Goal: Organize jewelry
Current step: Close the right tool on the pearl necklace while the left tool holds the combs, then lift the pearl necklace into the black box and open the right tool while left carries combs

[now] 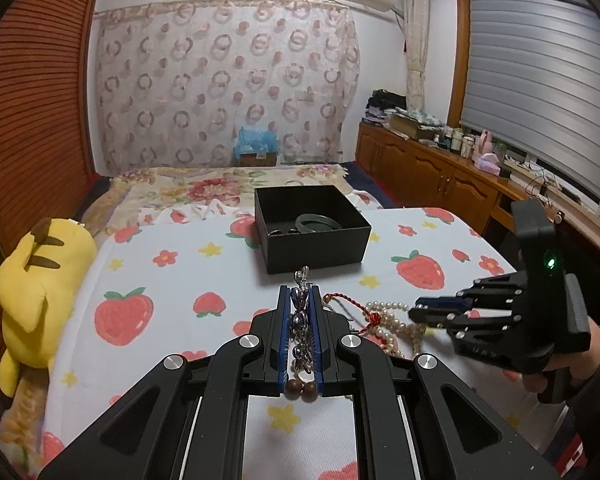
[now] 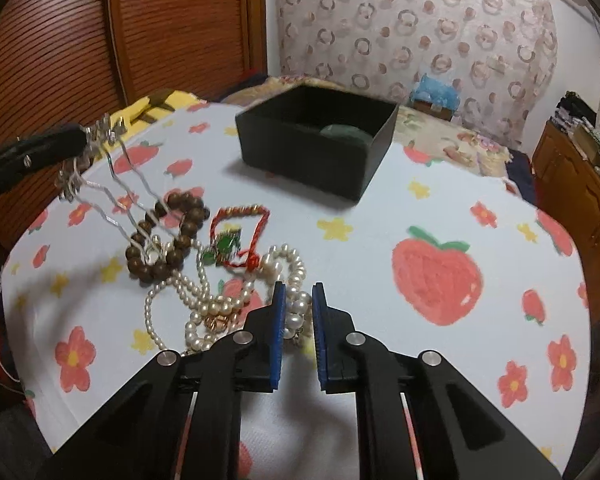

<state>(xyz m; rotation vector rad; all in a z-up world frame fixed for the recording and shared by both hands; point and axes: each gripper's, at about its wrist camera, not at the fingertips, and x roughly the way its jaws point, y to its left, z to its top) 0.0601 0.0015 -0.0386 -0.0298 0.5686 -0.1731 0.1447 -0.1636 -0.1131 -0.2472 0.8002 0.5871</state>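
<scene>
Jewelry lies in a tangle on the strawberry-print sheet (image 2: 440, 216): a pearl necklace (image 2: 220, 304), a wooden bead bracelet (image 2: 164, 236) and a red cord pendant (image 2: 236, 236) with a green stone. The left gripper (image 1: 300, 292) is closed on a silver hairpin (image 2: 100, 172), whose ornate head sticks out past the fingertips and whose wavy prongs hang down through the wooden bead bracelet. The right gripper (image 2: 298, 300) sits low over the pearl necklace, its jaws partly apart with pearl strands between them, gripping nothing. Beyond the pile stands an open black box (image 1: 312, 232) holding a dark green bangle (image 1: 316, 224)
</scene>
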